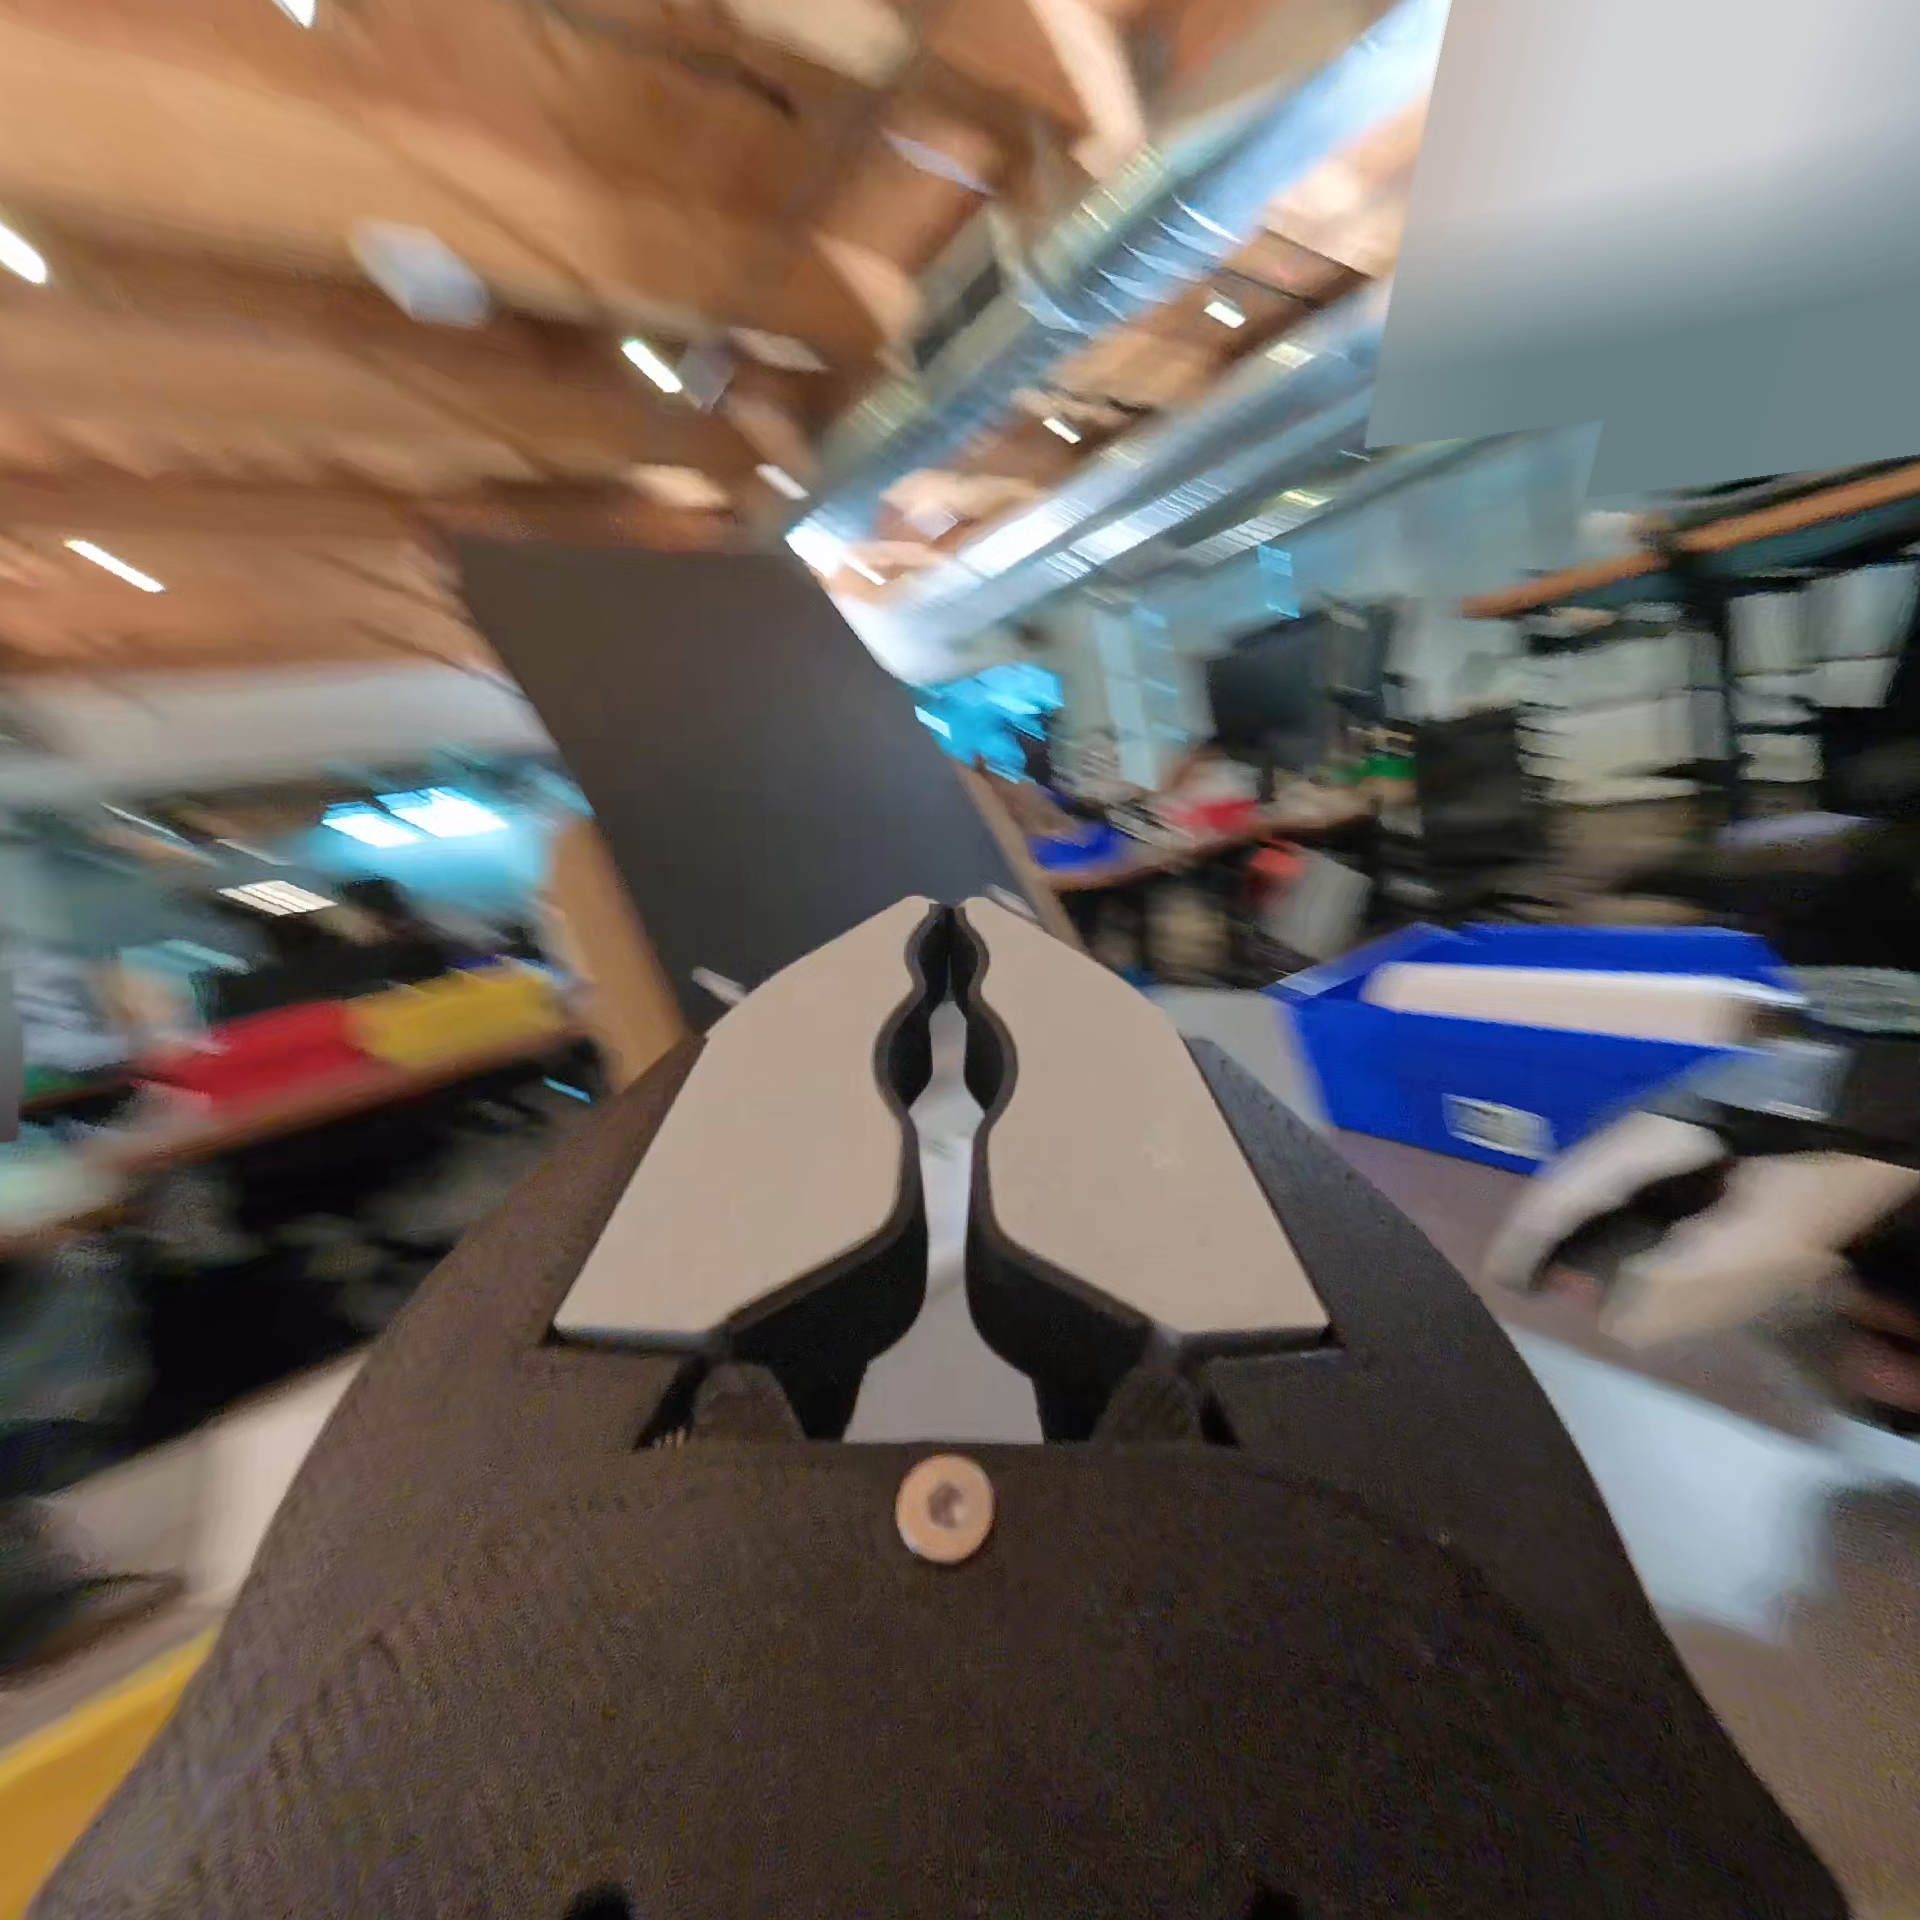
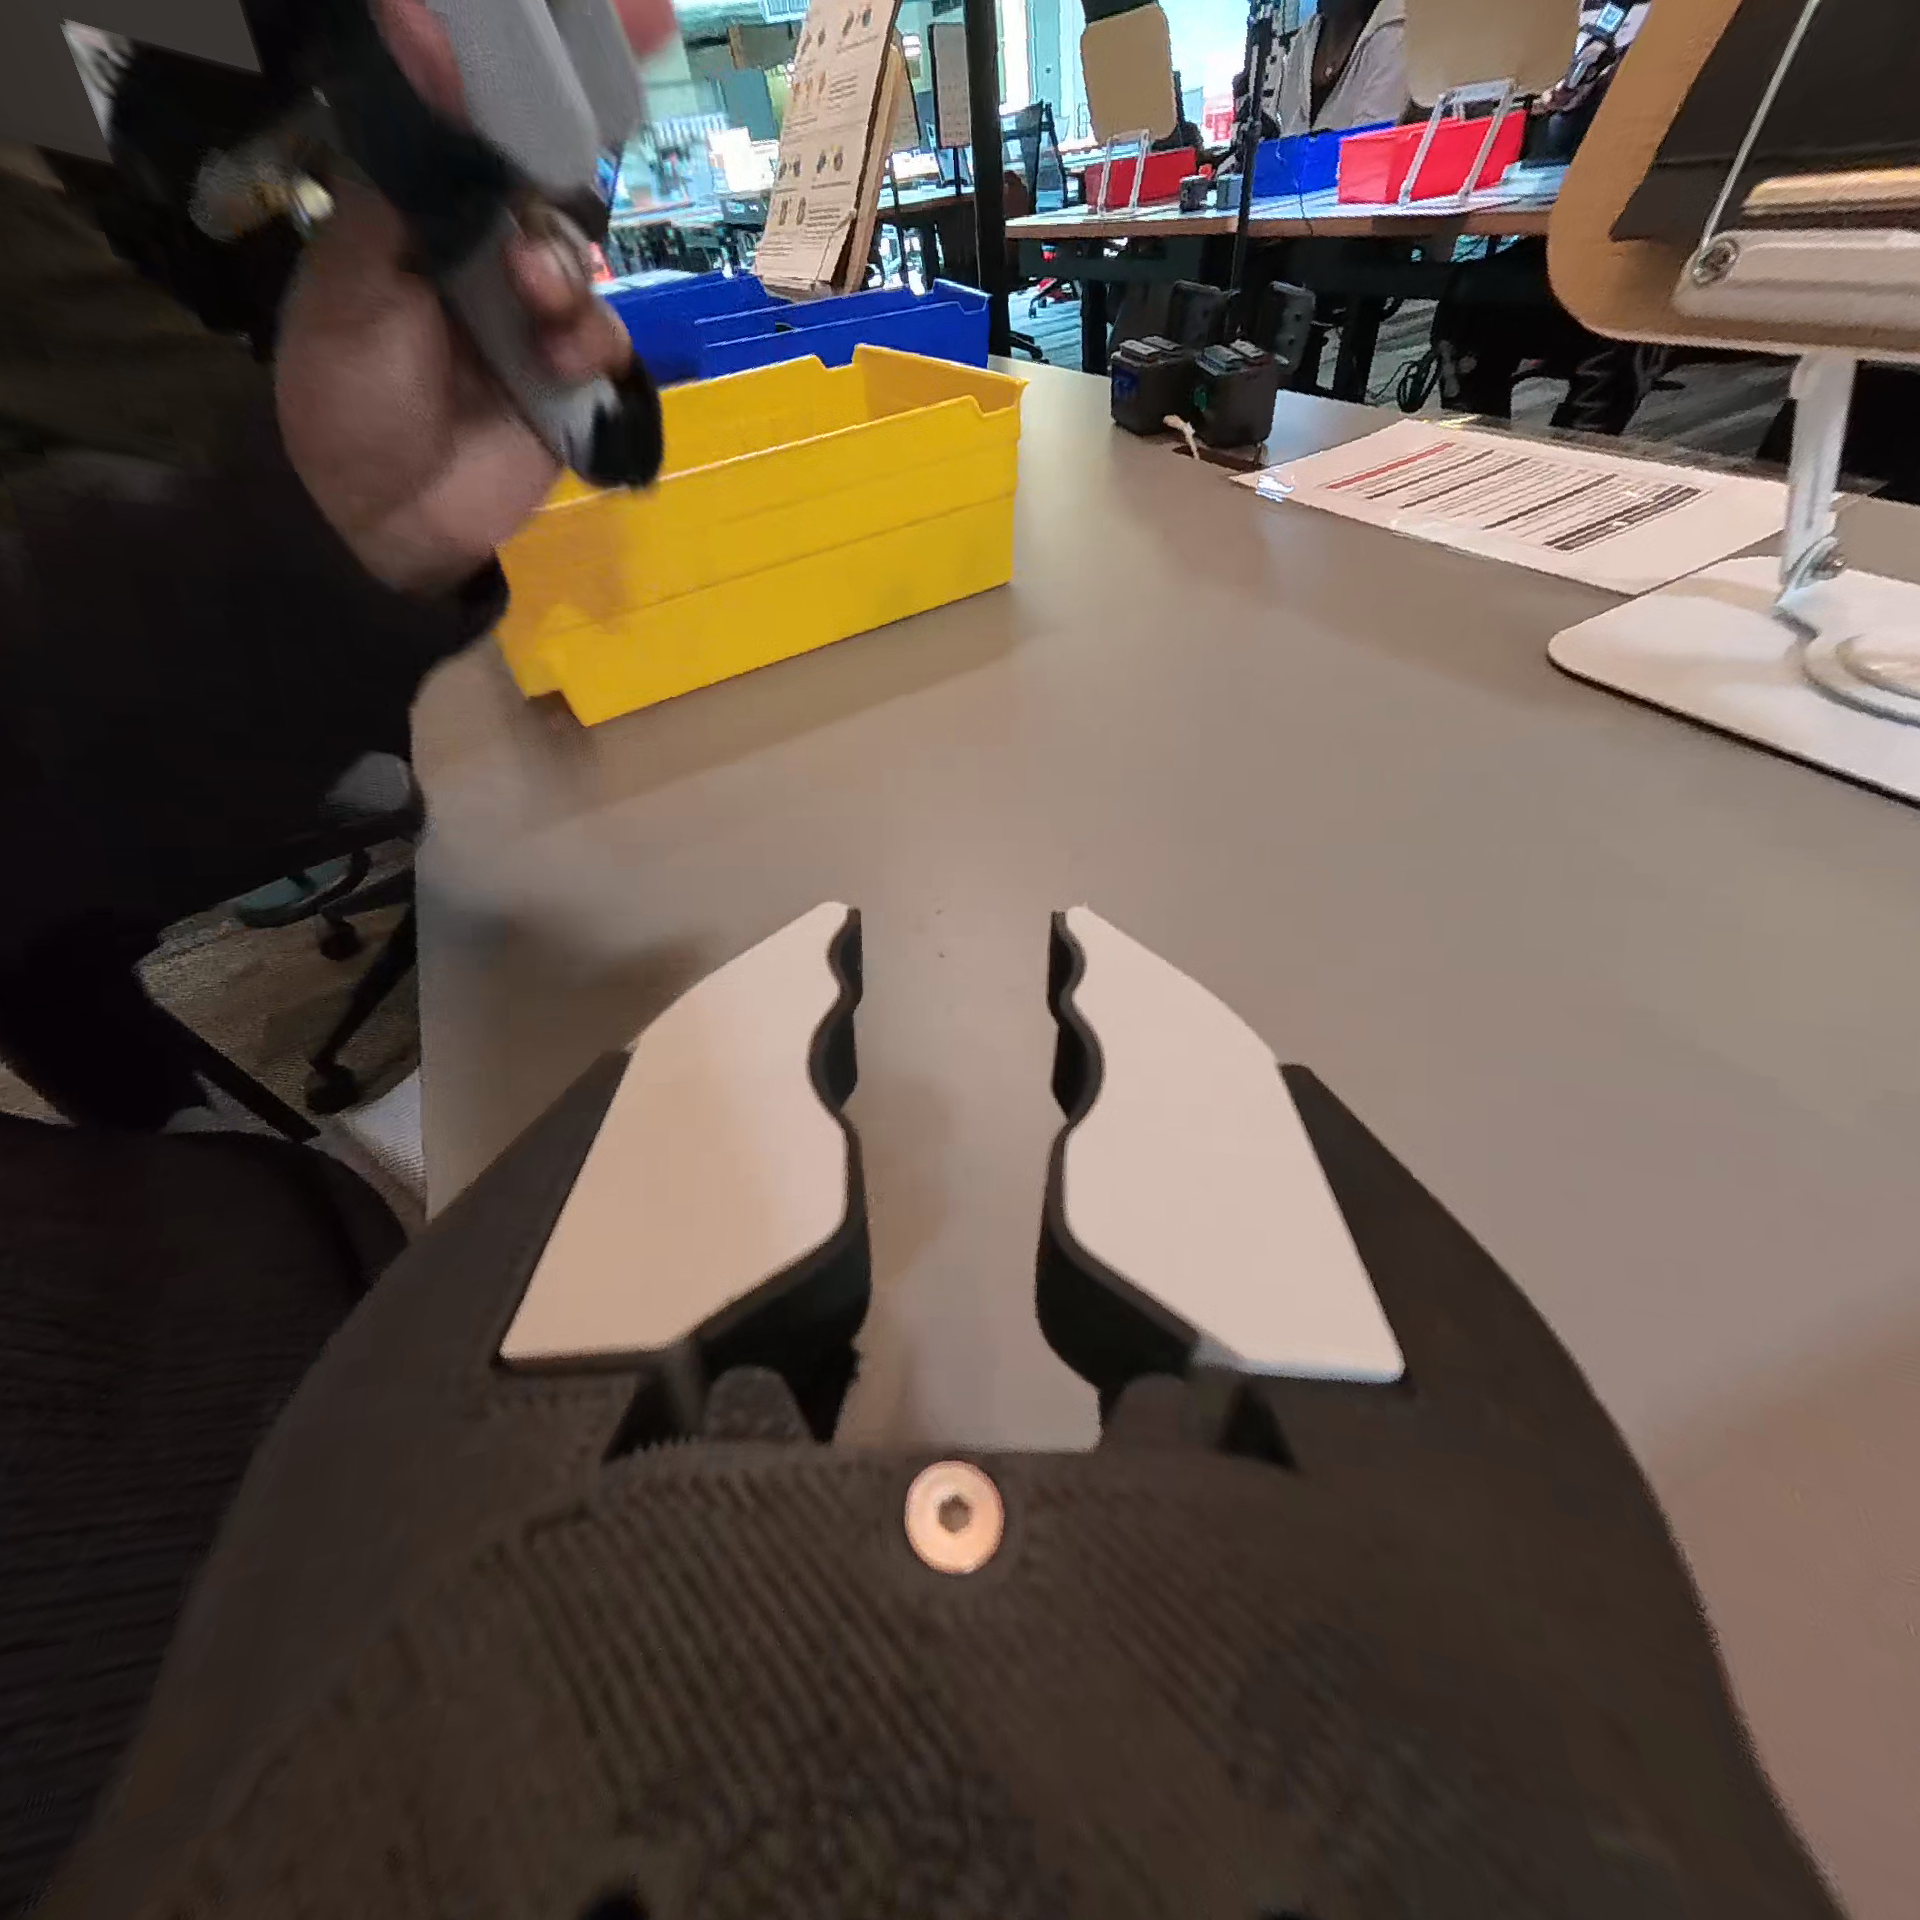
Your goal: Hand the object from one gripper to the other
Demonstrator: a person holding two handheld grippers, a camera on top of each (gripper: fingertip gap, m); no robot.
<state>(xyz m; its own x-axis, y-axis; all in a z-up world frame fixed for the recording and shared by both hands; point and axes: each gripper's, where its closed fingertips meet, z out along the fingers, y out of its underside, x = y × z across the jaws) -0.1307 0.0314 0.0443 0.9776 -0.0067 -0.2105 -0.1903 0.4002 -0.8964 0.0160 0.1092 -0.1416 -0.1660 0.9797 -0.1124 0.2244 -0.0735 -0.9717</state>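
In the left wrist view my left gripper (image 1: 951,920) is shut, with its fingertips touching and nothing between them. It is tilted up toward the ceiling and the view is blurred. It also shows in the right wrist view (image 2: 613,436) at the upper left, held in a person's hand (image 2: 416,416) above the yellow bin. My right gripper (image 2: 956,925) is open and empty, low over the grey table (image 2: 1299,831). It shows as a blur at the right edge of the left wrist view (image 1: 1662,1226). No object to hand over shows in either view.
A yellow bin (image 2: 790,540) stands on the table at the left, with a blue bin (image 2: 821,322) behind it. A printed sheet (image 2: 1507,499), a white monitor stand (image 2: 1766,665) and dark chargers (image 2: 1195,384) are at the right. Another blue bin (image 1: 1507,1039) shows in the left wrist view. About 25 cm separates my left fingertips from my right.
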